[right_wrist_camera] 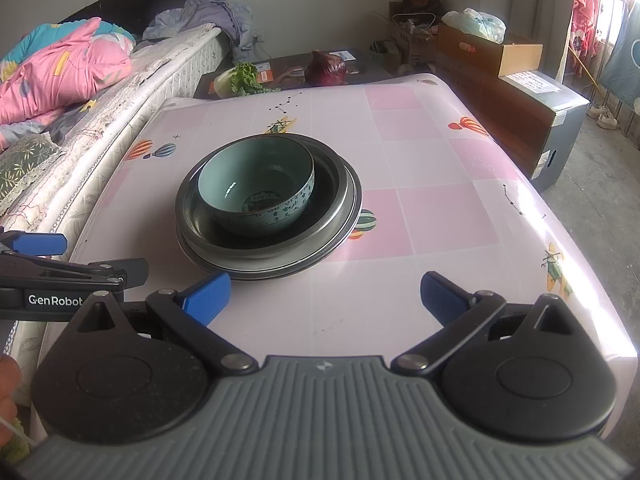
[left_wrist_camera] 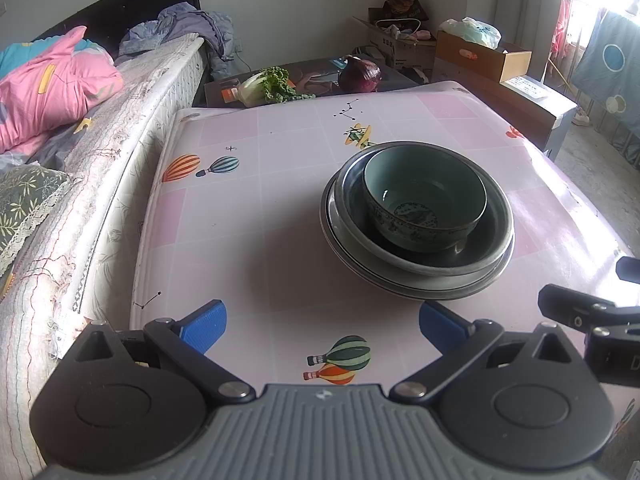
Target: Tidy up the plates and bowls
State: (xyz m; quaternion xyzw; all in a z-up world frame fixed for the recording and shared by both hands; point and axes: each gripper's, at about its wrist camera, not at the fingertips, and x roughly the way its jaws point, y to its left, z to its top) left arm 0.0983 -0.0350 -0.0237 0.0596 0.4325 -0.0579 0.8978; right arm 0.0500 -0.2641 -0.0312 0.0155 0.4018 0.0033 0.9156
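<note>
A pale green ceramic bowl [left_wrist_camera: 424, 196] sits inside a wider metal bowl [left_wrist_camera: 488, 256], which rests on a flat plate [left_wrist_camera: 344, 248], all stacked on the pink table [left_wrist_camera: 240, 220]. My left gripper [left_wrist_camera: 322, 328] is open and empty, held near the table's front edge, short of the stack. In the right wrist view the green bowl [right_wrist_camera: 256, 188], the metal bowl [right_wrist_camera: 336, 200] and the plate [right_wrist_camera: 248, 274] lie ahead to the left. My right gripper [right_wrist_camera: 325, 300] is open and empty, in front and to the right of the stack.
A bed with a pink quilt [left_wrist_camera: 56, 84] runs along the table's left side. Behind the table a low stand holds a leafy cabbage [left_wrist_camera: 268, 88] and a red onion [left_wrist_camera: 360, 74]. Cardboard boxes [left_wrist_camera: 480, 56] stand at the back right.
</note>
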